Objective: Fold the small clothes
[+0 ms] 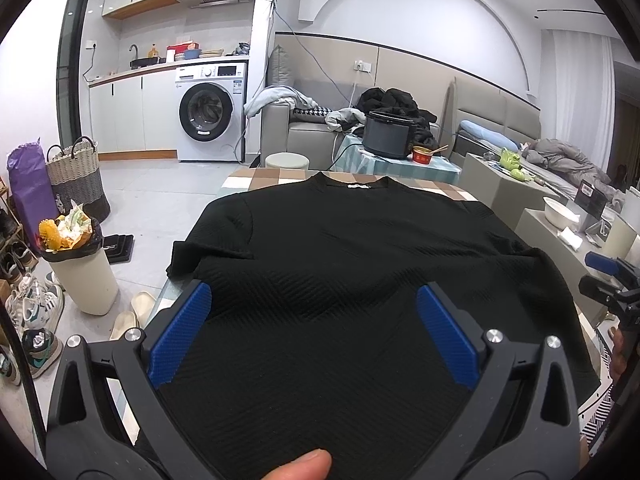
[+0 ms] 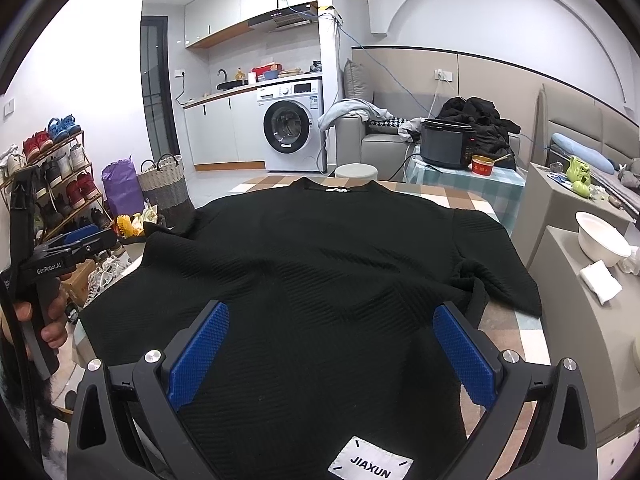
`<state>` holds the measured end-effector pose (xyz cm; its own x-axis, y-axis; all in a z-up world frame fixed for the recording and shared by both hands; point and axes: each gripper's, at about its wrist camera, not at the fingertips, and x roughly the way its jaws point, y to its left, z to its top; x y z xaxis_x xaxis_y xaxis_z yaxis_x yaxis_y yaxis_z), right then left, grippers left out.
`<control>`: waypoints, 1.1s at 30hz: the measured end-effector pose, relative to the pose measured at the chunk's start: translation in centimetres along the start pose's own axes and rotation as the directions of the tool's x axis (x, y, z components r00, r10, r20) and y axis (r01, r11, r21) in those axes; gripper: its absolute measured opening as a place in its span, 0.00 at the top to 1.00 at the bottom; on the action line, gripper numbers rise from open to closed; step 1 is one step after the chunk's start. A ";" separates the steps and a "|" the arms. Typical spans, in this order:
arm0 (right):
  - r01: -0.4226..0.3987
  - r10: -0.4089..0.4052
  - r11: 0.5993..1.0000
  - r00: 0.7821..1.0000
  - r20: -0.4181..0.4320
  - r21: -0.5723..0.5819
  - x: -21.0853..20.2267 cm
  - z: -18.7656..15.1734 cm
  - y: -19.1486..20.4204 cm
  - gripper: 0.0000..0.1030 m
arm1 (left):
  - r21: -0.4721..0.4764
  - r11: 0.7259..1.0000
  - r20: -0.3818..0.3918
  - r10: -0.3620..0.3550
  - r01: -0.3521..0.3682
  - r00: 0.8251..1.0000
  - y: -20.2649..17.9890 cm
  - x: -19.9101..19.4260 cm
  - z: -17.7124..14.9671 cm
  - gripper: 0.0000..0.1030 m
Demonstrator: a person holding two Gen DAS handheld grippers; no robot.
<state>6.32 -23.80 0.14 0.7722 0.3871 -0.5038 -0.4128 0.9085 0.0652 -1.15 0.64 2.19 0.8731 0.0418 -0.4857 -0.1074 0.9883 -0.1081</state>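
Observation:
A black ribbed short-sleeved top [image 1: 340, 264] lies spread flat on a checked table, neck away from me; it also shows in the right wrist view [image 2: 320, 272]. A white JIAXUN label [image 2: 370, 460] sits at its near hem. My left gripper [image 1: 314, 300] is open above the hem's left part, blue pads wide apart and empty. My right gripper [image 2: 332, 318] is open above the hem's right part, also empty. The right sleeve [image 2: 492, 276] is rumpled. Each gripper shows at the edge of the other's view: the right one [image 1: 612, 280], the left one [image 2: 72, 248].
The checked table [image 2: 516, 336] edge shows to the right. A bin of rubbish [image 1: 80, 264], shoes and slippers stand on the floor at left. A low side table with a white bowl [image 2: 600, 240] is at right. A cooker [image 1: 388, 136] sits behind.

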 end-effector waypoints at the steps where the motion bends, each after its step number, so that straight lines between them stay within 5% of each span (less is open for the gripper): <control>1: 0.000 0.000 1.000 1.000 0.000 0.001 0.0 0.0 0.0 0.00 | 0.000 1.000 0.000 0.000 0.000 1.000 0.0 0.0 0.0 0.01; 26: 0.018 -0.017 1.000 0.999 -0.027 0.020 0.9 -0.2 -0.8 0.00 | 0.002 1.000 -0.011 -0.003 0.003 1.000 0.6 0.2 0.0 0.01; 33: 0.069 -0.063 0.993 0.996 -0.067 0.093 1.8 -0.4 -3.2 0.00 | -0.010 0.999 -0.026 0.043 -0.043 0.999 2.1 1.4 0.2 0.01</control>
<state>8.83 -26.02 -1.28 0.7629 0.3175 -0.5632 -0.3118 0.9438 0.1097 -0.07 2.78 1.47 0.8548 0.0804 -0.5126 -0.1498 0.9841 -0.0954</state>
